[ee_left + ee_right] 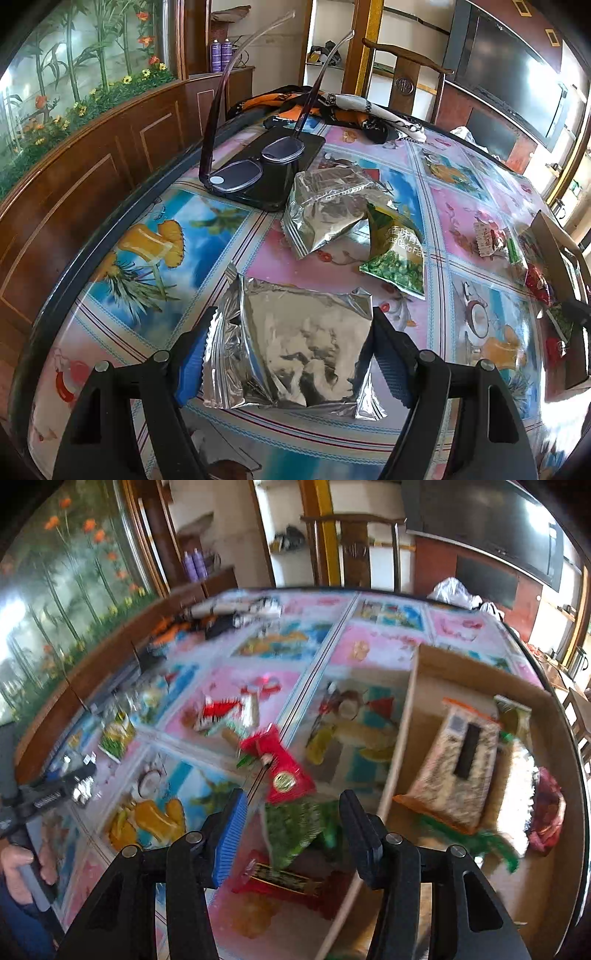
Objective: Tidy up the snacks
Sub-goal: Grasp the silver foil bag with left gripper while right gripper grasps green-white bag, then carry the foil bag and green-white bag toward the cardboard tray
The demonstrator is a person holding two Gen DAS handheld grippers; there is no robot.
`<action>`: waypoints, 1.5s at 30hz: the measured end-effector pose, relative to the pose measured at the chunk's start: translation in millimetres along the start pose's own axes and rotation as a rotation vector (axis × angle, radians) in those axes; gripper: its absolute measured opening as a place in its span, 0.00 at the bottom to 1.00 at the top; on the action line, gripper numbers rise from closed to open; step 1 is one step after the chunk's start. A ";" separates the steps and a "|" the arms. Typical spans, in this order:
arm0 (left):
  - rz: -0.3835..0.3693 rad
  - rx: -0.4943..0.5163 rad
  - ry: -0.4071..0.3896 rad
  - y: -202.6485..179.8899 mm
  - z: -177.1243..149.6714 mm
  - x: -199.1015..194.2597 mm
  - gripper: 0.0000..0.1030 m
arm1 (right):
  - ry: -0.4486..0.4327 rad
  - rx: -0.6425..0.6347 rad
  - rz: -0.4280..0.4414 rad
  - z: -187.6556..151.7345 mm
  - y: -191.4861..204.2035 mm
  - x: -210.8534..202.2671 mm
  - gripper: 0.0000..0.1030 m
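"Garlic Fla…" (cut off) on green packet

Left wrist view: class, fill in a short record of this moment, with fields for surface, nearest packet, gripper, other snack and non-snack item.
surface: table with a fruit-print cover
nearest packet: silver foil packet, lying flat
gripper: left gripper open, one finger on each side of that packet
other snack: green pea packet, further back
non-snack item: eyeglasses on a black case

A round table with a bright fruit-print cover carries two silver foil packets, a green pea snack bag and red wrapped sweets. Spectacles rest on a black case. A cardboard box sits at the table's edge.
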State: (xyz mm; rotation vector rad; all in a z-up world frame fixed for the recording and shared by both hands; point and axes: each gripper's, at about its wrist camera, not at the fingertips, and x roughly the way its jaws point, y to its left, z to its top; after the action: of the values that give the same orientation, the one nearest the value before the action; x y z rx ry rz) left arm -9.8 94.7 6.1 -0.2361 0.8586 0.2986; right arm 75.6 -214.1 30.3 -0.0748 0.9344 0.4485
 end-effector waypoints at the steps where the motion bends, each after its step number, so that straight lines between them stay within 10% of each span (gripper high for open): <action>1: -0.002 -0.001 -0.001 0.2 -0.1 -0.2 0.76 | 0.017 -0.013 -0.022 -2.5 7.3 4.5 0.55; 4: -0.009 0.001 -0.002 -0.2 0.2 -0.4 0.75 | 0.076 -0.077 0.095 -12.2 32.5 9.6 0.56; 7: -0.012 0.003 -0.003 -0.6 0.2 -0.6 0.75 | 0.062 -0.012 0.479 -12.6 39.5 -7.1 0.54; 11: -0.020 0.004 -0.010 -2.0 0.5 -1.8 0.71 | -0.084 -0.031 0.235 -8.2 29.1 -23.3 0.54; 26: -0.025 -0.010 -0.022 0.6 2.4 -3.5 0.68 | 0.056 -0.192 0.526 -45.5 130.2 -5.3 0.54; 35: -0.023 -0.008 -0.021 1.0 2.5 -3.7 0.68 | 0.135 -0.184 0.472 -55.3 169.1 22.1 0.54; 45: -0.061 0.038 -0.034 -7.9 0.4 -7.0 0.65 | 0.005 -0.200 0.359 -48.7 155.3 7.3 0.35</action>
State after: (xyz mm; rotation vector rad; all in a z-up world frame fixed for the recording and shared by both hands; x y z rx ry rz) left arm -11.1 86.3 12.4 -0.2205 0.8216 0.2286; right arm -20.3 -83.3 15.5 -0.0906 0.9082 0.8743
